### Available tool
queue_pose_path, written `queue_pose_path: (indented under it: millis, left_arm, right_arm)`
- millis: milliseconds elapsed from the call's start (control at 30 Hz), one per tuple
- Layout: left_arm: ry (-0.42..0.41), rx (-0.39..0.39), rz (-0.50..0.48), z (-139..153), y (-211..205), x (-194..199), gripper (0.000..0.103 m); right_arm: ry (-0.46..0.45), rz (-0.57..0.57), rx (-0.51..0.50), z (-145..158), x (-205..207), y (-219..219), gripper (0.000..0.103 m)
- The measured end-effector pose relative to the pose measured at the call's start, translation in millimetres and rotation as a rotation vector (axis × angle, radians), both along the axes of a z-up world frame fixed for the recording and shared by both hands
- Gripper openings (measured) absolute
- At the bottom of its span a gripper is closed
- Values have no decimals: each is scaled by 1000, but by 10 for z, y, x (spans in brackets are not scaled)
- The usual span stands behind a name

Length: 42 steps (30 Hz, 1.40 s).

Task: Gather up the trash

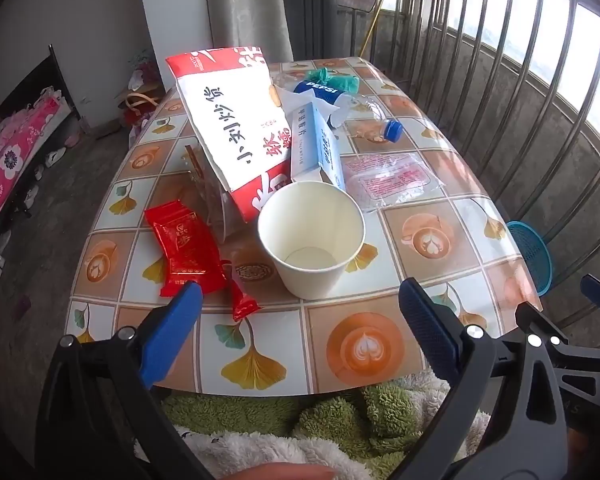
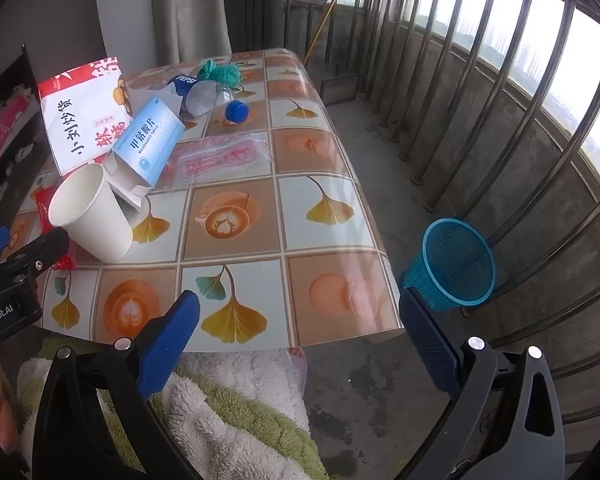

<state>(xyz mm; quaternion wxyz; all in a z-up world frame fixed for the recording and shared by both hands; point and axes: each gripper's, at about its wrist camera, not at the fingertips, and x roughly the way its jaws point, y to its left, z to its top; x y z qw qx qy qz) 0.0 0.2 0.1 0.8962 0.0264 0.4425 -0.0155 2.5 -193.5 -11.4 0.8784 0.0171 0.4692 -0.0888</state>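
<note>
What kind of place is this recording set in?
Probably an enclosed home balcony: metal window bars over a concrete floor, a curtain, and a table with a patterned cover.

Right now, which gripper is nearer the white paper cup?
Left. The left gripper hangs open just in front of the paper cup, lined up with it. The right gripper is open too, further right over the table's near edge, toward the blue basket.

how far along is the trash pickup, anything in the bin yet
Nothing looks done: the blue basket on the floor looks empty. Both the left gripper and right gripper are open, holding nothing. Paper cup, red wrapper, snack bag, Pepsi bottle remain on the table.
</note>
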Motion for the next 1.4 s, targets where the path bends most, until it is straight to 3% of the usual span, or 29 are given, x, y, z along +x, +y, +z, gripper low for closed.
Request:
queue_pose_path:
  millis: [1400]
  left_arm:
    - [5, -17, -2, -9, -39, -28, 94]
  right_arm:
    - [0, 0, 9, -9, -9, 3, 97]
